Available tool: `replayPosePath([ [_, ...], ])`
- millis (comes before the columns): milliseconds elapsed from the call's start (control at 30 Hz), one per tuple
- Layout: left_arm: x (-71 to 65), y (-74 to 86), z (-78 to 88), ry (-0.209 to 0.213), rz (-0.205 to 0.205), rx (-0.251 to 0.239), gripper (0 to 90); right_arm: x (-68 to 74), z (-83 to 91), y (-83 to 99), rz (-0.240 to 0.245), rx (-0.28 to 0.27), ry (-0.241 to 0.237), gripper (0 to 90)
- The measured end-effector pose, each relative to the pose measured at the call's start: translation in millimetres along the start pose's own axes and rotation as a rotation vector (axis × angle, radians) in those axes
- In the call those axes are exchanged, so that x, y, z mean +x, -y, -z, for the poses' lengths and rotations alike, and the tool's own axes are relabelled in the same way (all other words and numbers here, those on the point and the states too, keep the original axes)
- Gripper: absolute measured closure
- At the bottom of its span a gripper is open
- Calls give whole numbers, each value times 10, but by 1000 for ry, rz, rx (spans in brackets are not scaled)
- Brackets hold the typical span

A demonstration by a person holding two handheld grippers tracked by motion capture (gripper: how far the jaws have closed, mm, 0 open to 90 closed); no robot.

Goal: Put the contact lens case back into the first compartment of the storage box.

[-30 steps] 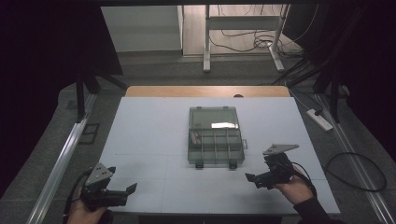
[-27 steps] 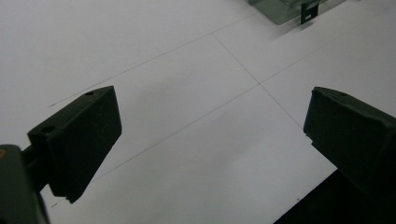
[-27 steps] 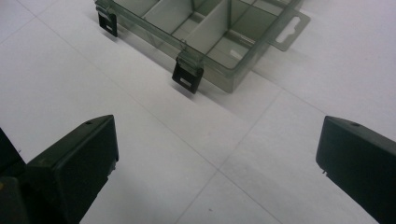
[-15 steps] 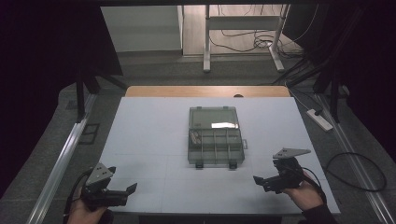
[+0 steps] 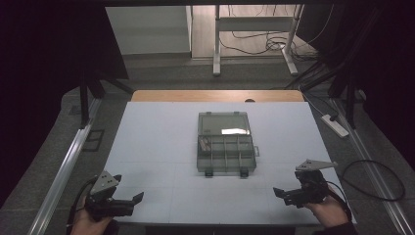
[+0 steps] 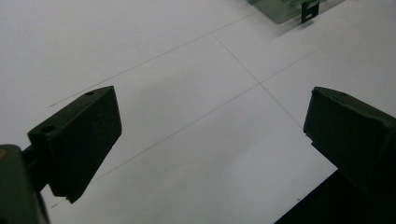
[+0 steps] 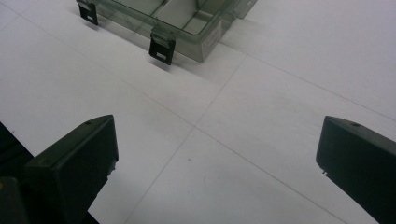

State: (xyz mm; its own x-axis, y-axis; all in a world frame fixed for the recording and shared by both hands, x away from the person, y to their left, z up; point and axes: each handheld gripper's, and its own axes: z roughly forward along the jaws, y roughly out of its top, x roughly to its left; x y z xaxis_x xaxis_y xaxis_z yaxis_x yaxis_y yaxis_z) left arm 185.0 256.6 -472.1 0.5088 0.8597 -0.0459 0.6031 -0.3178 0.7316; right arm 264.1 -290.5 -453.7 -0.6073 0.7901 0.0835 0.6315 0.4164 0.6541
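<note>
A clear compartment box (image 5: 226,143) lies open near the middle of the white table (image 5: 156,127), its lid laid back toward the far edge. The left gripper (image 5: 129,201) and the right gripper (image 5: 281,192) hover at the near corners, well apart from the box. Both have their 2 jaws spread wide, holding nothing.

White table top (image 5: 161,147): it lies under and ahead of both pairs of your jaws; in each gripper view thin seam lines cross on it between the jaws. Wooden strip (image 5: 215,95): along the table's far edge, well ahead of your jaws. Power strip (image 5: 334,125): on the floor, ahead and outward of your right jaws. Black cable loop (image 5: 374,169): just outward of them. Metal rail (image 5: 63,171): outward of your left jaws. Pale frame legs (image 5: 216,44): far ahead.
</note>
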Motion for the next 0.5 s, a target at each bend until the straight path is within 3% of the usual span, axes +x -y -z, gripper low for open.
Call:
replayPosePath([
  [500, -3, -1, -3, -1, -2, 1, 42, -54, 158, 152, -35, -6, 53, 0],
])
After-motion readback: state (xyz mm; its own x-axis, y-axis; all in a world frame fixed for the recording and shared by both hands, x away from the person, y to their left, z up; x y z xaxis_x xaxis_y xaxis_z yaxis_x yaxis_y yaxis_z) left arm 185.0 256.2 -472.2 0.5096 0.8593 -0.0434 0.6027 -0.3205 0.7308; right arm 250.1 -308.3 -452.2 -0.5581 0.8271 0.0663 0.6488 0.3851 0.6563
